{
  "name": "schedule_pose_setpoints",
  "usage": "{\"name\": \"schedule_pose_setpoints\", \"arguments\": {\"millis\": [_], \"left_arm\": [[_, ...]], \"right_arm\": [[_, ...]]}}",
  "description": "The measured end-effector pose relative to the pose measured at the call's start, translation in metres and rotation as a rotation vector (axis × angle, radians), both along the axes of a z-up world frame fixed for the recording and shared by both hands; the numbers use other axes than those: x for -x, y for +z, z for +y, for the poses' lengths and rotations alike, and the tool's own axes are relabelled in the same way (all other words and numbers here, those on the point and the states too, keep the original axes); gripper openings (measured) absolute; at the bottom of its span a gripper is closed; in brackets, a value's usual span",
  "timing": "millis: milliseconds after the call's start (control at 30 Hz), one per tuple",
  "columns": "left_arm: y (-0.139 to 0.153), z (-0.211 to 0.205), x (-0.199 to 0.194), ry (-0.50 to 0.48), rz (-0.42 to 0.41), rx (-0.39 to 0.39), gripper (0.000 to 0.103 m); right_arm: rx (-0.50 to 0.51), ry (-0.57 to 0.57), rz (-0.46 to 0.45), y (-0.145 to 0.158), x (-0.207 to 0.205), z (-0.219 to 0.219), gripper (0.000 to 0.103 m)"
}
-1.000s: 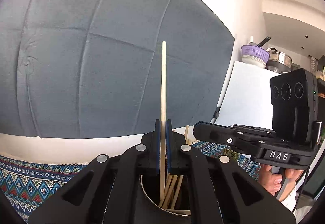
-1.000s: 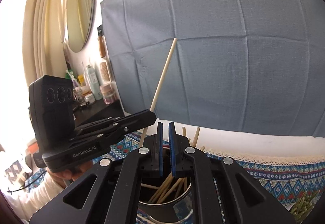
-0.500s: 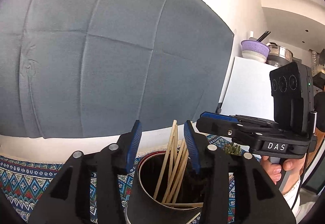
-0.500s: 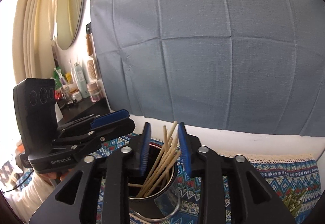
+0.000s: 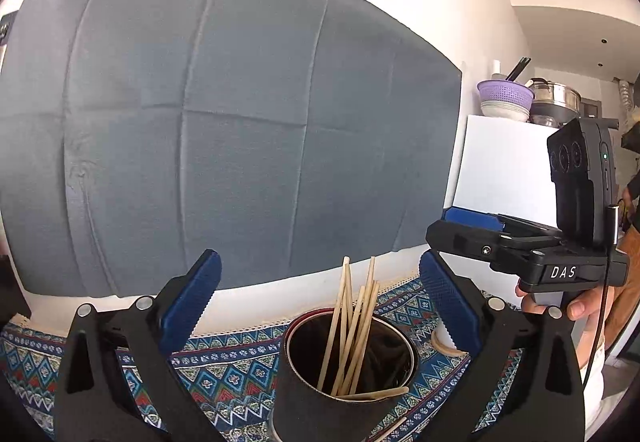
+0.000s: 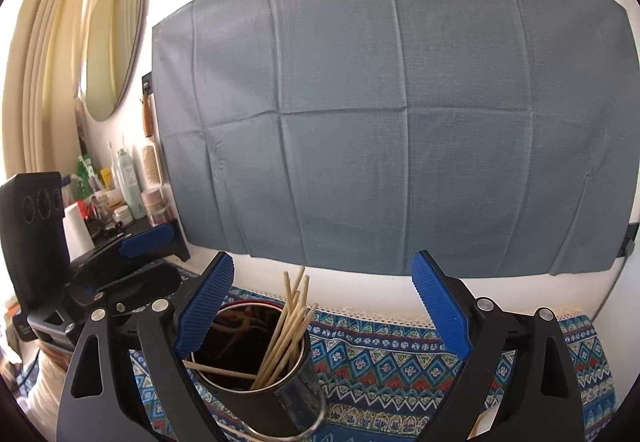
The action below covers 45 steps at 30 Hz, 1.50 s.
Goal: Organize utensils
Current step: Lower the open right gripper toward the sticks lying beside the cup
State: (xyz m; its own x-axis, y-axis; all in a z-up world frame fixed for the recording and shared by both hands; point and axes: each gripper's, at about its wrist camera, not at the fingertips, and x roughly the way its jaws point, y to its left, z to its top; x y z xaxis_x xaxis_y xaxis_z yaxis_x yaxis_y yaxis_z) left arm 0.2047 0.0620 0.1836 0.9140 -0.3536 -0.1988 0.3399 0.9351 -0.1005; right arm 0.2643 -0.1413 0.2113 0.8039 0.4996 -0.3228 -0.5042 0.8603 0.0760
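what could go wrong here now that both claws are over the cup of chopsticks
1. The chopsticks lean loosely and rise above the rim of the dark cup; the left claw, jaws opening with nothing gripped, could snag their tips.
2. One stick lies across the cup's mouth and may slide out if bumped.
3. The right claw, also opening and empty, hangs close above the cup; a nudge could tip it on the patterned cloth.
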Motion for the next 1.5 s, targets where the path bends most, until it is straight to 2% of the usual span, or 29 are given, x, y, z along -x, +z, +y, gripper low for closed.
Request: {"name": "schedule_pose_setpoints", "arguments": {"millis": [67,267,433,667,867,1133,1300,1433,1500], "left_arm": [[0.005,-0.001,0.01,-0.005,-0.014,-0.038,0.097],[0.008,-0.002,0.03,0.028,0.024,-0.191,0.097],[0.004,0.0,0.046,0.005,0.092,-0.227,0.097],[-0.019,-0.003,0.07,-0.057,0.201,-0.278,0.097],[-0.055,-0.011,0.089,-0.091,0.237,-0.305,0.097],[-0.111,-0.016,0.095,-0.152,0.379,-0.373,0.097],[-0.13,-0.007,0.108,-0.176,0.427,-0.439,0.097],[-0.143,0.001,0.115,-0.203,0.475,-0.454,0.097],[-0.149,0.004,0.119,-0.216,0.482,-0.468,0.097]], "right_arm": [[0.003,0.003,-0.018,0.004,0.009,0.0,0.088],[0.078,0.026,-0.06,0.017,0.032,0.002,0.089],[0.1,0.103,-0.061,0.029,0.046,-0.003,0.09],[0.071,0.145,0.022,0.027,0.054,-0.02,0.09],[0.085,0.171,0.119,0.005,0.06,-0.022,0.09],[0.239,0.358,0.17,-0.04,0.078,0.02,0.09],[0.305,0.442,0.252,-0.084,0.063,0.047,0.088],[0.351,0.536,0.233,-0.11,0.061,0.068,0.088],[0.386,0.602,0.236,-0.121,0.064,0.08,0.082]]}}
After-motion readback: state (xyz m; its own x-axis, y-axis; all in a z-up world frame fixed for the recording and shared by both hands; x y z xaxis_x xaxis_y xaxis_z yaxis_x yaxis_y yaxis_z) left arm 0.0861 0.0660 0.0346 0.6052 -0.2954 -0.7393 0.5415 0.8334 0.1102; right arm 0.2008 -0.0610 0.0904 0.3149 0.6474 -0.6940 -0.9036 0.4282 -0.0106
